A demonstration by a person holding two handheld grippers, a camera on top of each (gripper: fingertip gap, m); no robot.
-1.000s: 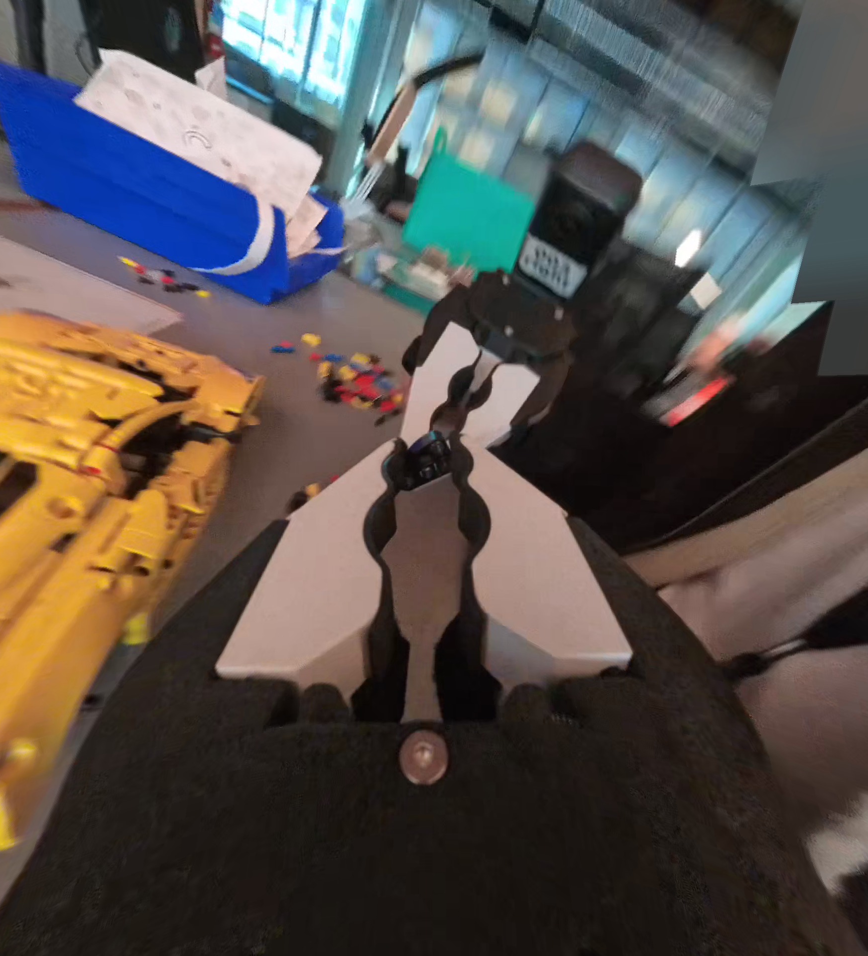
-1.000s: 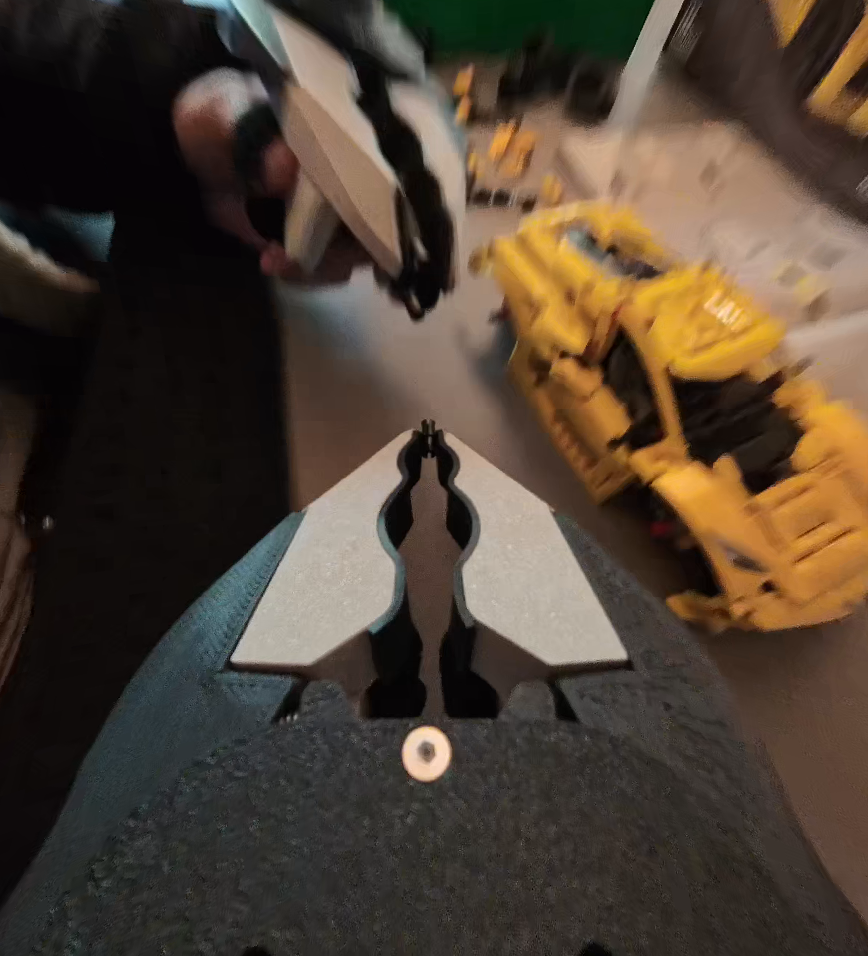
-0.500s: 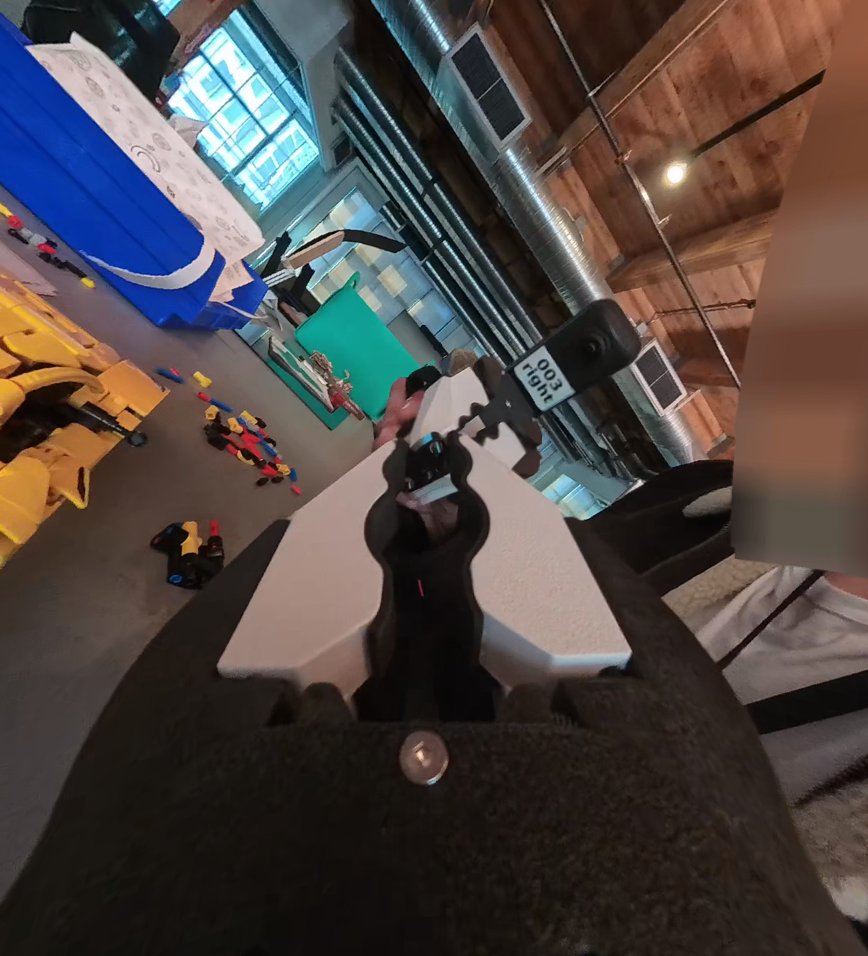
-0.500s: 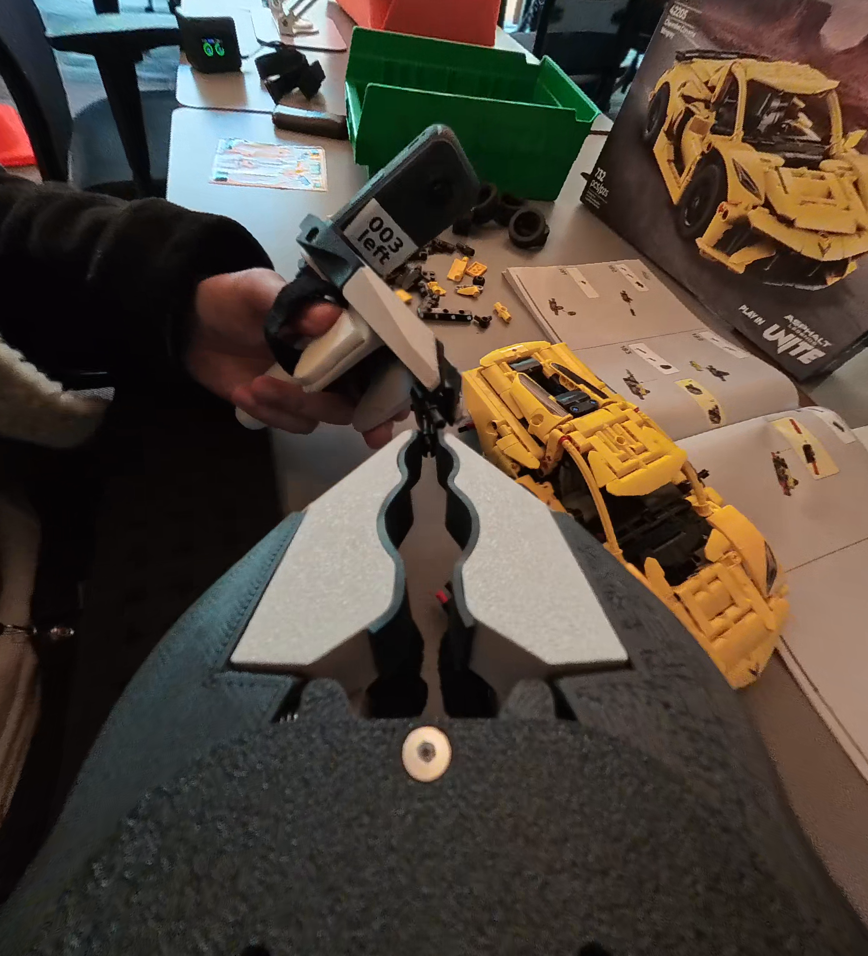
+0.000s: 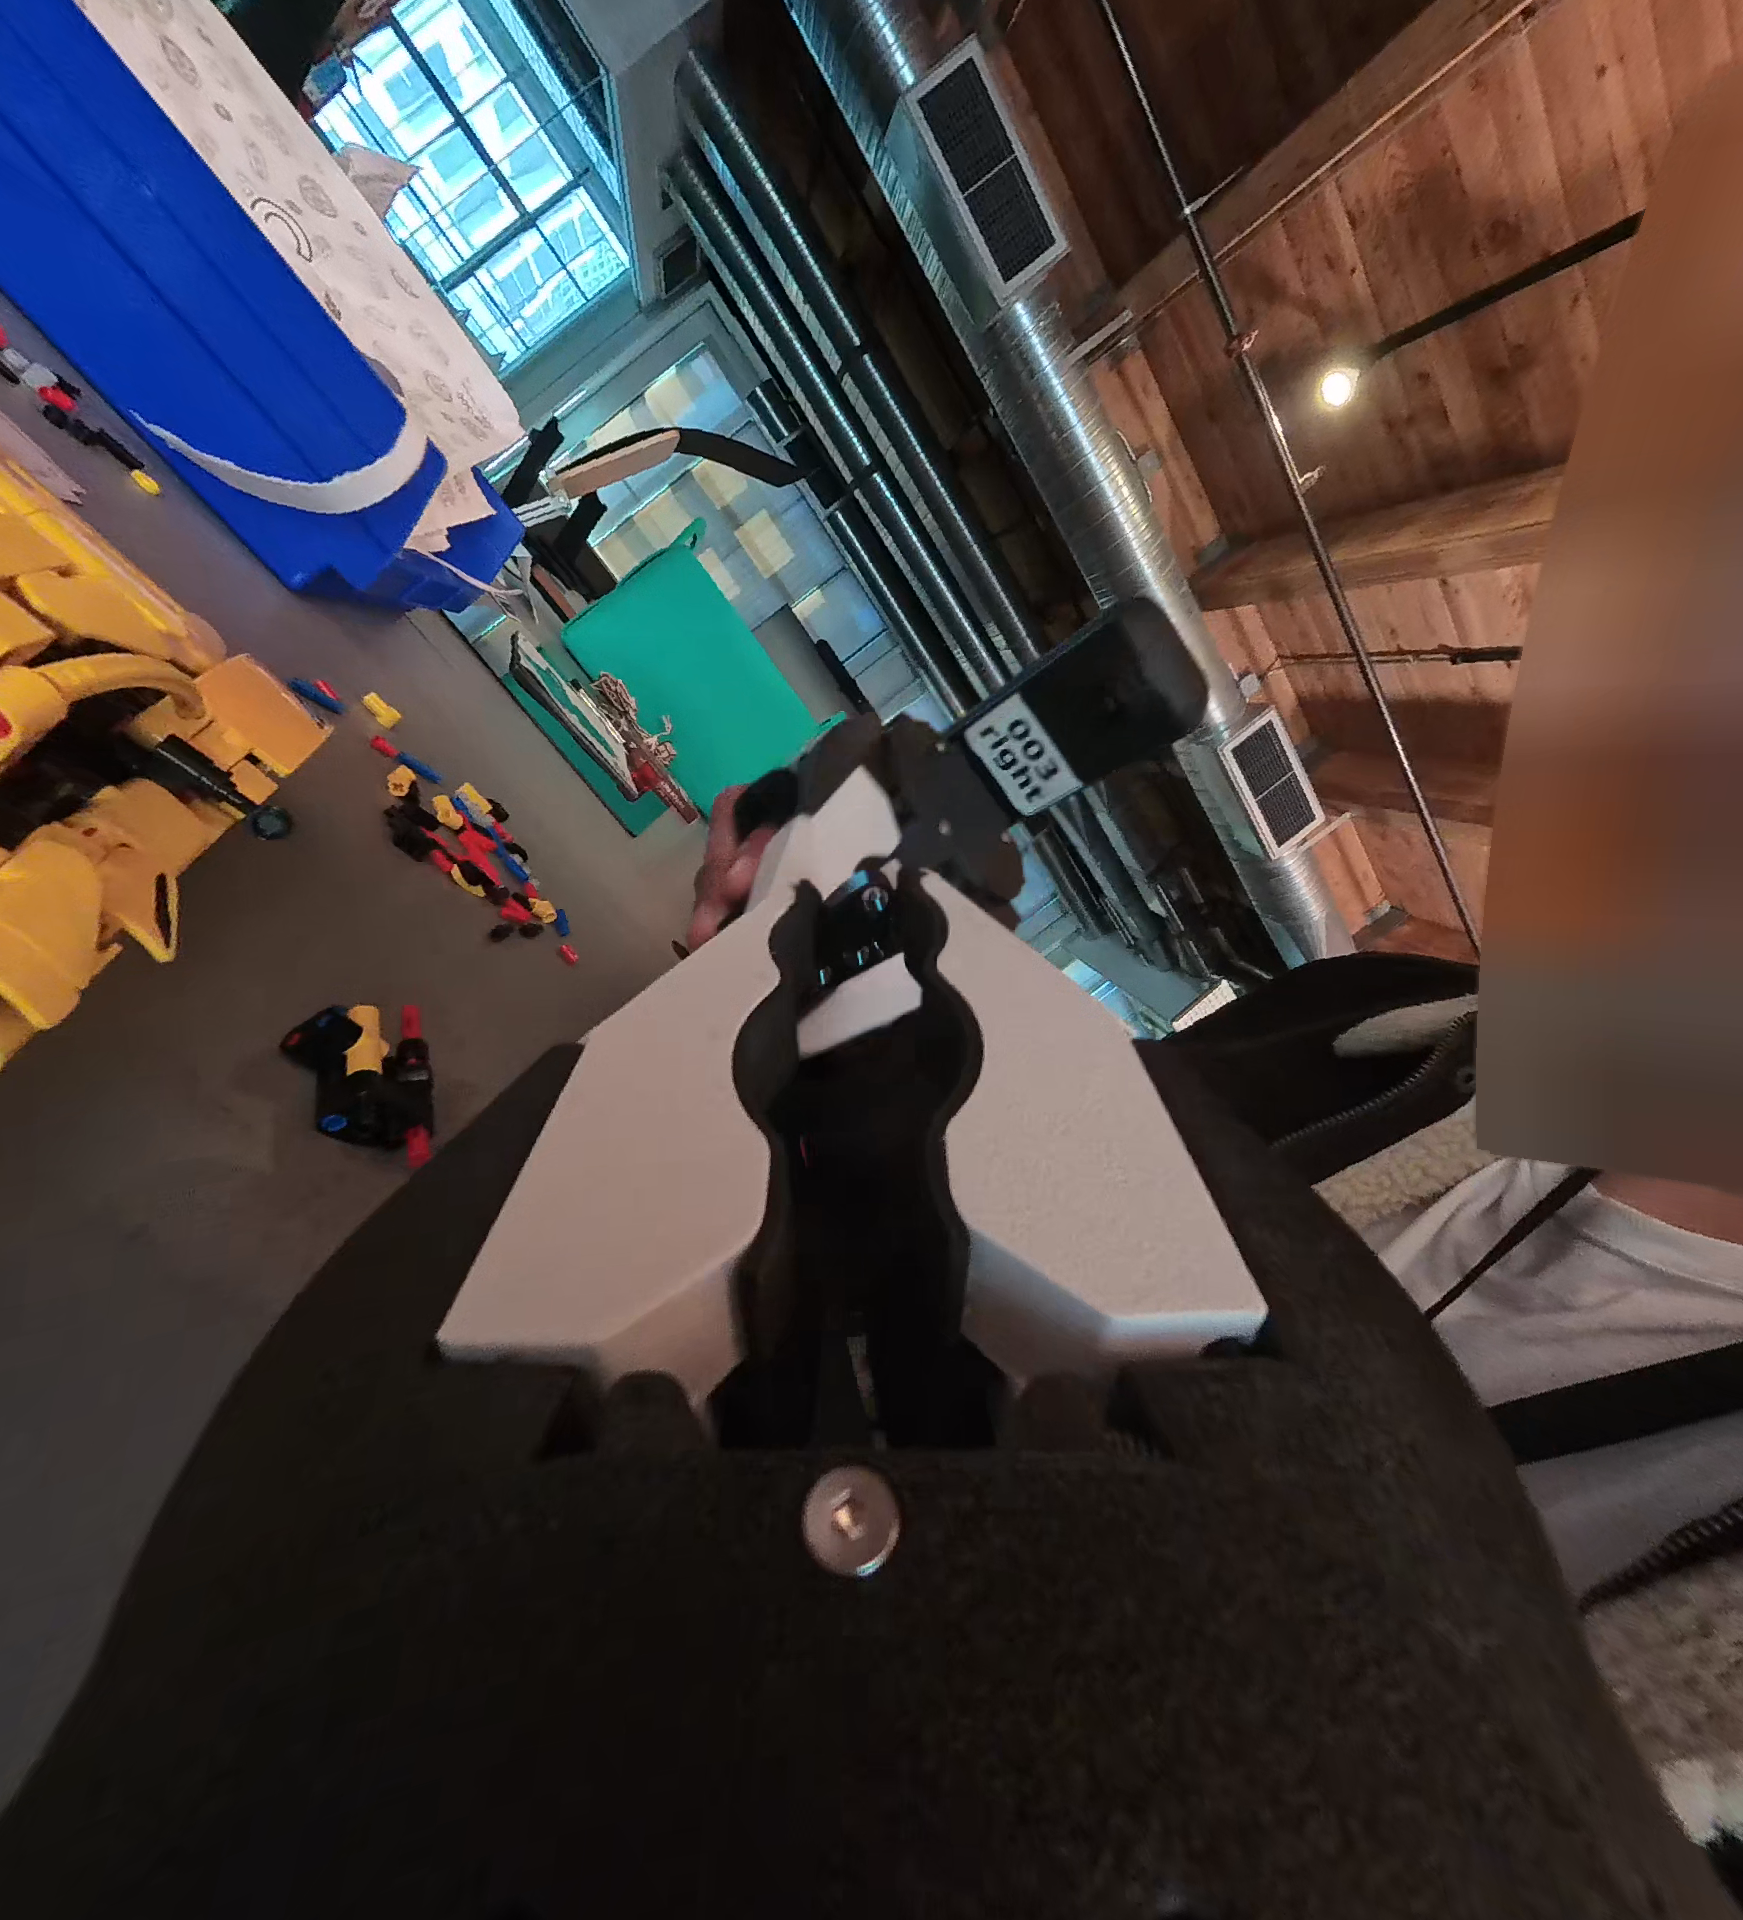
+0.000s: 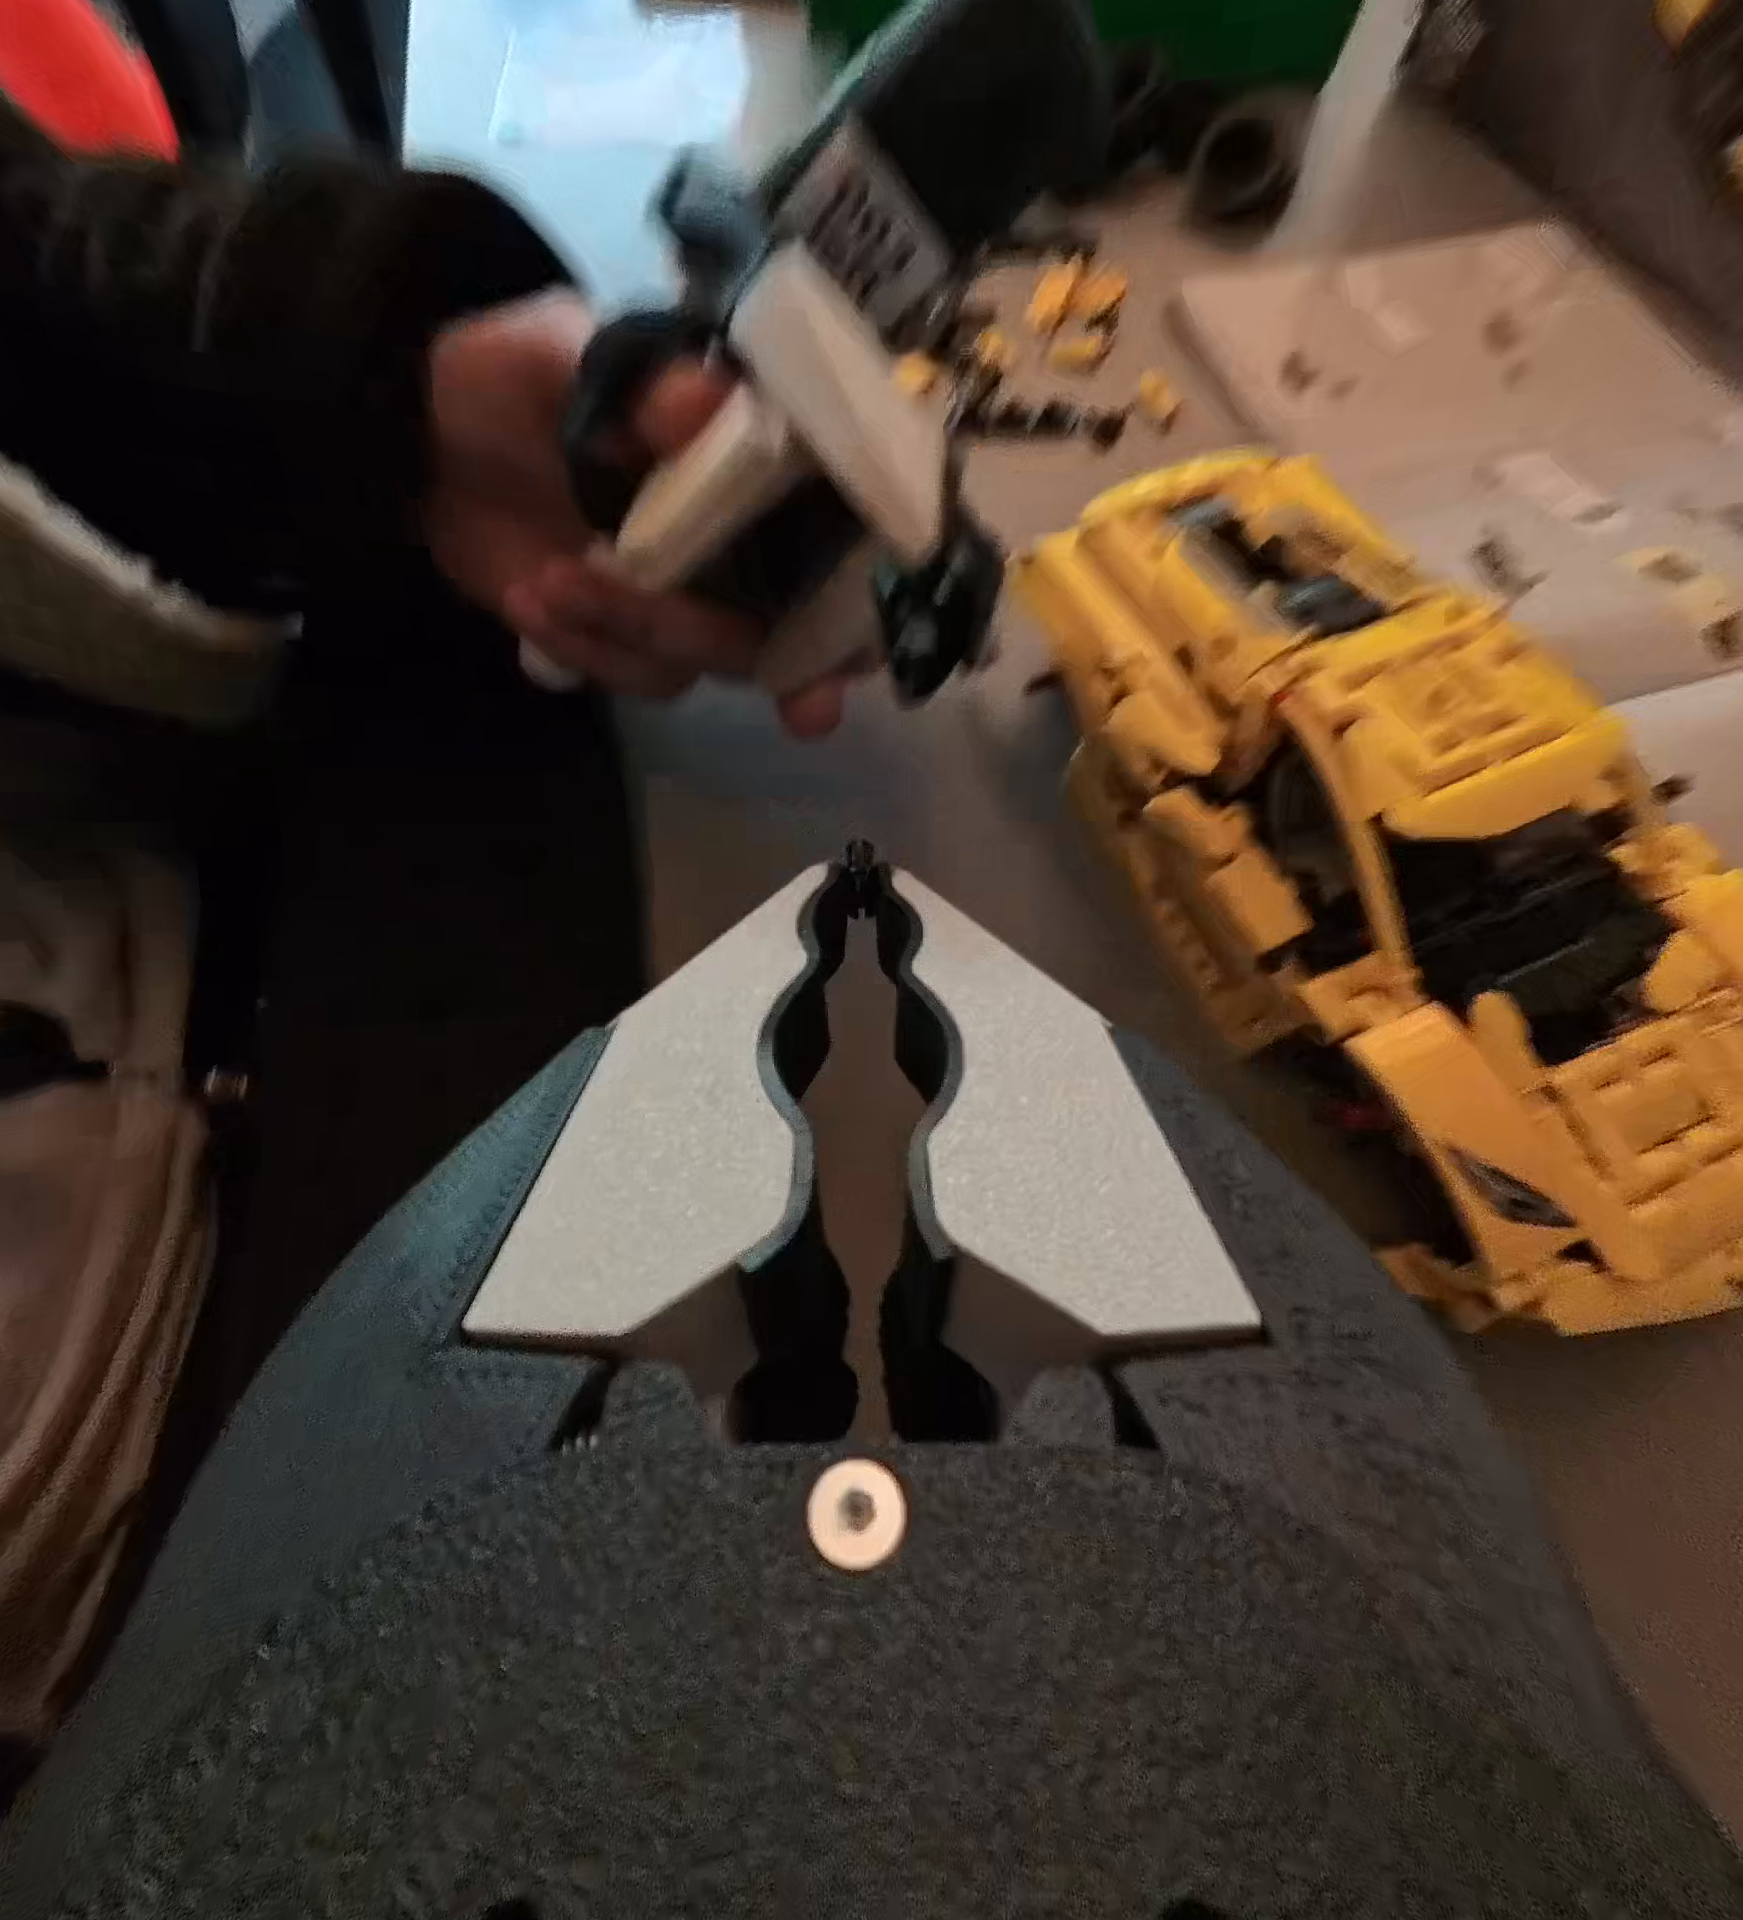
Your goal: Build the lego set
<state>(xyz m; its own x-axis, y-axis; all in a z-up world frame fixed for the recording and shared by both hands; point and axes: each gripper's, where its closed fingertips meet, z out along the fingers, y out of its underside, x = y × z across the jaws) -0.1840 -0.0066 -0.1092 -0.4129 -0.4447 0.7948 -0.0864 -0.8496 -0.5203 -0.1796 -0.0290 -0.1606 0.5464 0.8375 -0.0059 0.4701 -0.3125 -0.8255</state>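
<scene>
My left gripper (image 5: 862, 914) is shut on a small black lego piece (image 5: 867, 940) and holds it in the air. In the right wrist view, which is blurred, it shows in a hand at upper centre (image 6: 934, 634). My right gripper (image 6: 859, 883) is shut on a tiny black pin (image 6: 859, 860), a little below and short of the left gripper's tips. Its white fingers (image 5: 831, 831) show just behind the left tips. The yellow lego car (image 6: 1418, 883) lies on the grey table to the right; it also shows in the left wrist view (image 5: 25, 862).
A pile of loose small bricks (image 5: 472, 842) and a small black, yellow and red sub-assembly (image 5: 368, 1070) lie near the car. A blue bin (image 5: 171, 312) and a green bin (image 5: 680, 665) stand beyond. An open instruction booklet (image 6: 1469, 343) and yellow pieces (image 6: 1064, 312) lie behind the car. Across from one pair of fingers to the other is roughly 5 cm.
Half a second ago the two grippers' tips met. Now the right gripper has drawn back from the left one, and the right wrist view is blurred by motion. Both stay shut.
</scene>
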